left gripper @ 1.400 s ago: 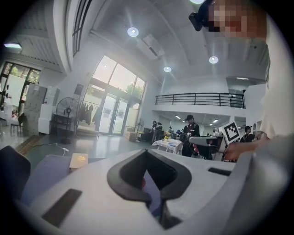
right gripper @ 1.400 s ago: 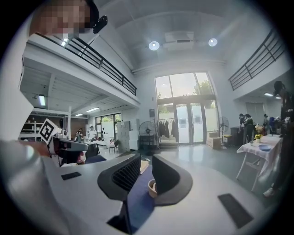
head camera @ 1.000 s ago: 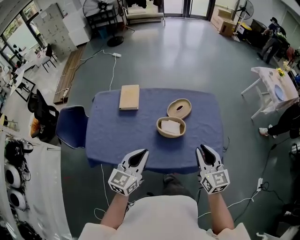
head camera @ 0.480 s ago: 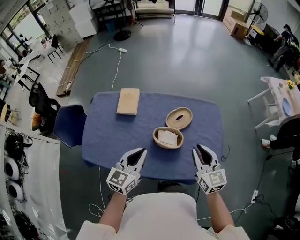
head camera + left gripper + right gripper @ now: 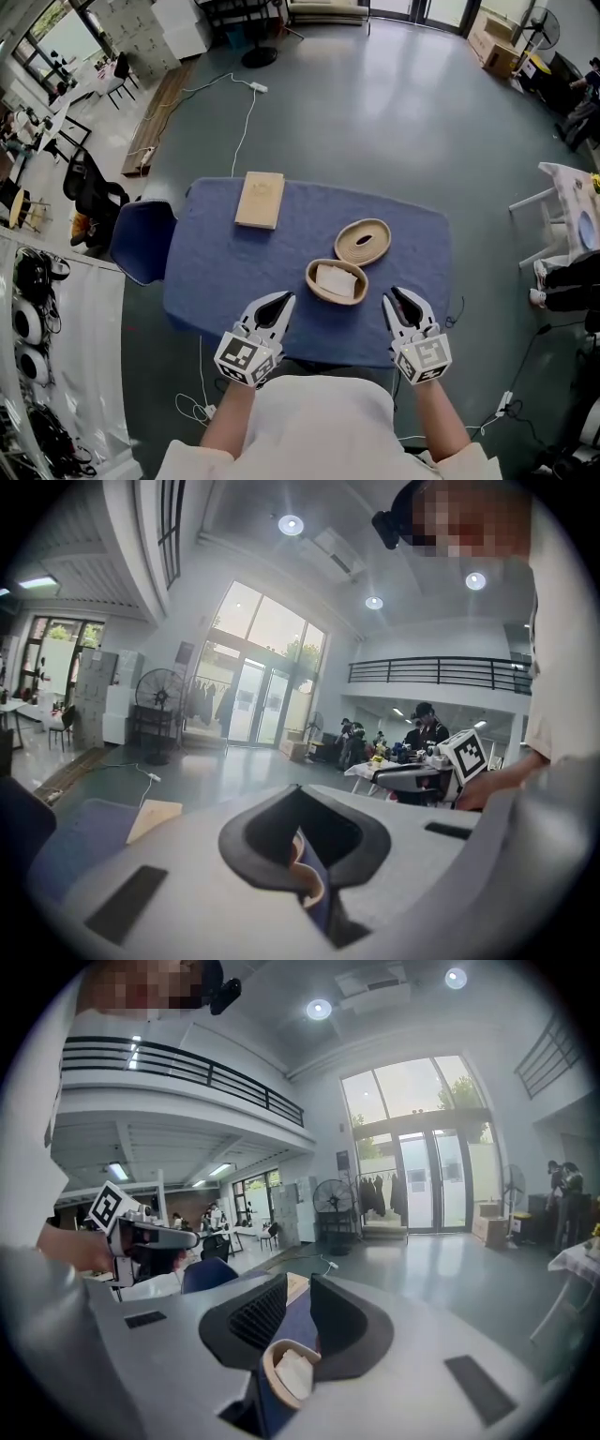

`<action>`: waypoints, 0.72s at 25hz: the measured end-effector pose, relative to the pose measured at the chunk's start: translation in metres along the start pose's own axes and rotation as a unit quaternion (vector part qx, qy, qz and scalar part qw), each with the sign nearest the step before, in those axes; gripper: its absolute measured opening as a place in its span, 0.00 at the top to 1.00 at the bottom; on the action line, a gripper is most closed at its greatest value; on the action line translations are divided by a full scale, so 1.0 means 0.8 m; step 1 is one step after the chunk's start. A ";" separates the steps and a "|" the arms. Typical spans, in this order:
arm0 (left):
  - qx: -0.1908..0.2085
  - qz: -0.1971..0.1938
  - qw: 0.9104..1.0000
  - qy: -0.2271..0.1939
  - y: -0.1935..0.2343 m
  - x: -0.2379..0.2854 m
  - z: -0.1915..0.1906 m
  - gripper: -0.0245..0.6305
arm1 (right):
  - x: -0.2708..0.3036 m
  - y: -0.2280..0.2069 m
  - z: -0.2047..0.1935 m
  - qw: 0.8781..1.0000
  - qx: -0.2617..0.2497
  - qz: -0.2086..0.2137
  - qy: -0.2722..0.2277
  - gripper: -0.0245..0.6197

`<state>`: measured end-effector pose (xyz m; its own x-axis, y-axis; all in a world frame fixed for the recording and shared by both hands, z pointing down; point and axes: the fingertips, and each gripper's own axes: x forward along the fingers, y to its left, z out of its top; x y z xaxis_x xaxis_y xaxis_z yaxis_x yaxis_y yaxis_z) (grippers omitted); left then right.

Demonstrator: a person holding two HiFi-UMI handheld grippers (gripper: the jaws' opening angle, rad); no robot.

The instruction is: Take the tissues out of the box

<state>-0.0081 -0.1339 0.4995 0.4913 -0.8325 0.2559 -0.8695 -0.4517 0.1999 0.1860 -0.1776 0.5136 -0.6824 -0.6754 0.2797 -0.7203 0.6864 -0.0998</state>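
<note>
**A:** Where are the tissues to be found?

**B:** The tissues [image 5: 338,279] are seen as a white stack inside the oval tissue box [image 5: 312,277]. The box stands open on the blue-covered tabletop [image 5: 220,272], near its front edge. The oval lid [image 5: 362,242], which has a slot in it, is laid just behind the box. Whether the two touch cannot be told.

**A:** And how are the tongs held?

**B:** The left tongs [image 5: 277,302] are held over the front edge of the tabletop, to the left of the box, and the right tongs [image 5: 397,300] to its right. The box lies between them and is touched by neither. In the left gripper view only a narrow gap is left between the jaws. Nothing is gripped there, and a part of the box rim is seen through the gap. In the right gripper view the jaws are also a little apart and empty. The box with its tissues is seen beyond them, through the gap.

**A:** Is anything else placed there?

**B:** A flat wooden block [image 5: 260,200] is laid at the far left part of the tabletop, well apart from the box. A blue chair [image 5: 141,242] is seen beside the left end.
</note>
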 end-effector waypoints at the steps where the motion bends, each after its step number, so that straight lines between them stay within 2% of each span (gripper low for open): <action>1: 0.000 0.000 1.000 0.002 0.000 0.005 -0.001 0.95 | 0.003 -0.001 -0.003 1.000 0.001 0.002 0.003 0.81; 9: -0.001 -0.020 1.000 0.017 0.023 0.021 -0.003 0.95 | 0.029 0.005 -0.014 1.000 0.015 -0.004 0.019 0.81; 18: -0.005 -0.066 0.997 0.031 0.062 0.031 -0.016 0.95 | 0.061 0.024 -0.042 0.998 0.023 -0.036 0.051 0.81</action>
<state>-0.0386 -0.1725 0.5278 0.6046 -0.7440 0.2843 -0.7961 -0.5532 0.2452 0.1433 -0.1887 0.5572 -0.6142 -0.6900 0.3830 -0.7735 0.6225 -0.1191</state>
